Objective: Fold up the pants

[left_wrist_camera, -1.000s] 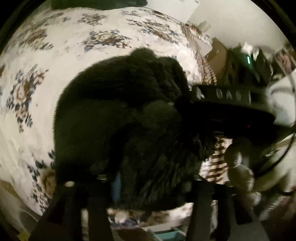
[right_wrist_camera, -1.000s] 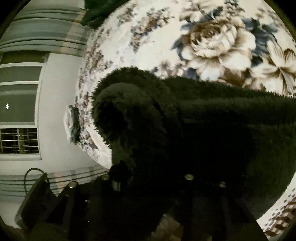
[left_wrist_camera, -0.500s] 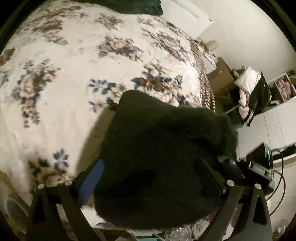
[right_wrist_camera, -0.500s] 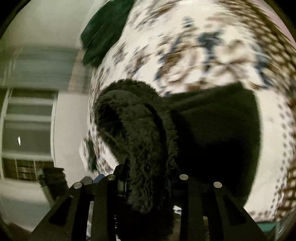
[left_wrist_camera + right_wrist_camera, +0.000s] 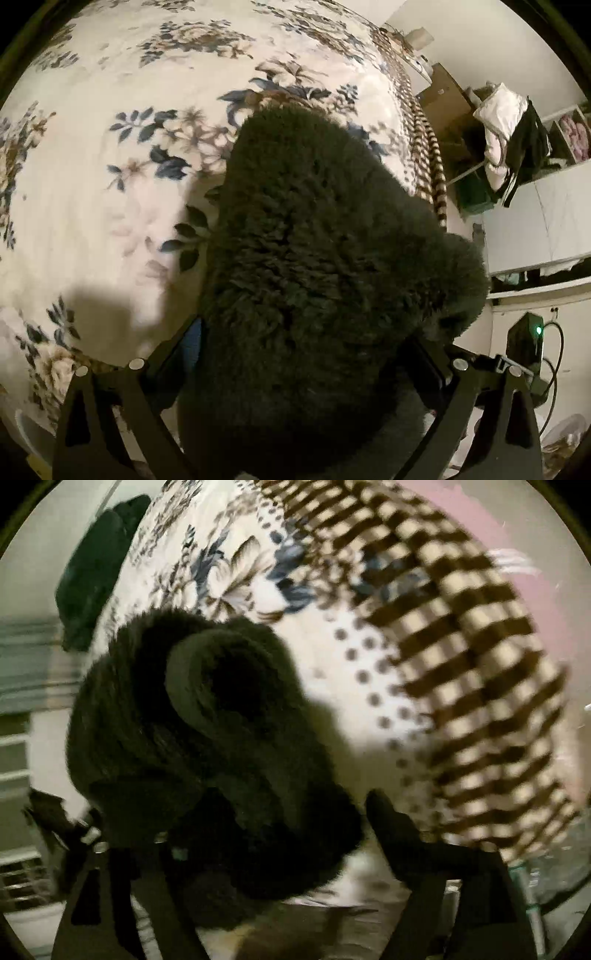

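The dark fuzzy pants point(image 5: 325, 236) lie bunched in a thick folded heap on the floral bedspread point(image 5: 110, 206) near its checked edge. My left gripper point(image 5: 308, 343) stands wide open right over the heap; the fabric fills the gap between its fingers, and the blue pad point(image 5: 192, 339) sits at the heap's left side. In the blurred right wrist view the pants point(image 5: 192, 716) show a rolled end. My right gripper point(image 5: 240, 819) has its jaws opening, with the fabric lying against the left finger and the right finger point(image 5: 388, 823) standing free of it.
The bed's brown checked border point(image 5: 461, 657) runs along the right. Beyond the bed edge stand a cardboard box point(image 5: 447, 103), shelves with hanging clothes point(image 5: 509, 140) and a black device with a green light point(image 5: 528, 339). Another dark garment point(image 5: 92, 579) lies at the bed's far end.
The left gripper has spread wide and sunk closer over the heap. The right gripper swung sideways with the fabric, rolled, and has spread its fingers, so the right finger has come off the pants.
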The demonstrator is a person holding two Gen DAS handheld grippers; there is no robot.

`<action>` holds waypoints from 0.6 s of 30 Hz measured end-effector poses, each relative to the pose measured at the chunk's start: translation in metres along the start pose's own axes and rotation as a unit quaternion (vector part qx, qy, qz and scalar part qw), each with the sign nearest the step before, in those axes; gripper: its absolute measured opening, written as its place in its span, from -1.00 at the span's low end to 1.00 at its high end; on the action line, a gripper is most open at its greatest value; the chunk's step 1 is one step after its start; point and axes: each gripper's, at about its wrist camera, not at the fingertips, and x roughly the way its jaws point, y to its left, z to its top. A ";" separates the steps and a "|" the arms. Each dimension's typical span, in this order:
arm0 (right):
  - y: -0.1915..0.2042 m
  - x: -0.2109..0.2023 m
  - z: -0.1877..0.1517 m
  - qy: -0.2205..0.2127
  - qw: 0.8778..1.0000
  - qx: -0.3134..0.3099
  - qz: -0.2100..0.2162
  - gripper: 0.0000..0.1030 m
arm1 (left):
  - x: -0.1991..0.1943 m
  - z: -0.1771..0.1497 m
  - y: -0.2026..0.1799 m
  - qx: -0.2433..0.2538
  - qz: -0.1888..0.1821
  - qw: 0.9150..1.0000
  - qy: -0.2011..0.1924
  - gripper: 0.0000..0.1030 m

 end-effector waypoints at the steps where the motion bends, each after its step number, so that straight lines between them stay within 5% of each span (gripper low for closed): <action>1: 0.001 -0.007 -0.003 -0.007 1.000 -0.001 -0.001 0.64 | -0.007 0.000 -0.001 -0.003 -0.002 1.000 -0.004 0.96; 6: 0.027 -0.055 -0.007 -0.083 0.996 -0.016 0.013 0.64 | -0.026 0.015 -0.010 -0.002 -0.019 0.999 -0.028 0.96; 10: 0.079 -0.057 0.011 -0.111 0.990 -0.061 0.065 0.64 | -0.017 0.042 -0.013 0.006 -0.004 0.999 -0.041 0.96; 14: 0.121 -0.012 0.029 -0.085 0.989 -0.117 0.009 0.64 | 0.026 0.063 0.005 0.014 0.040 0.999 -0.005 0.96; 18: 0.102 0.025 0.033 -0.058 0.992 -0.110 -0.030 0.61 | 0.063 0.064 0.039 -0.031 0.010 0.999 0.038 1.00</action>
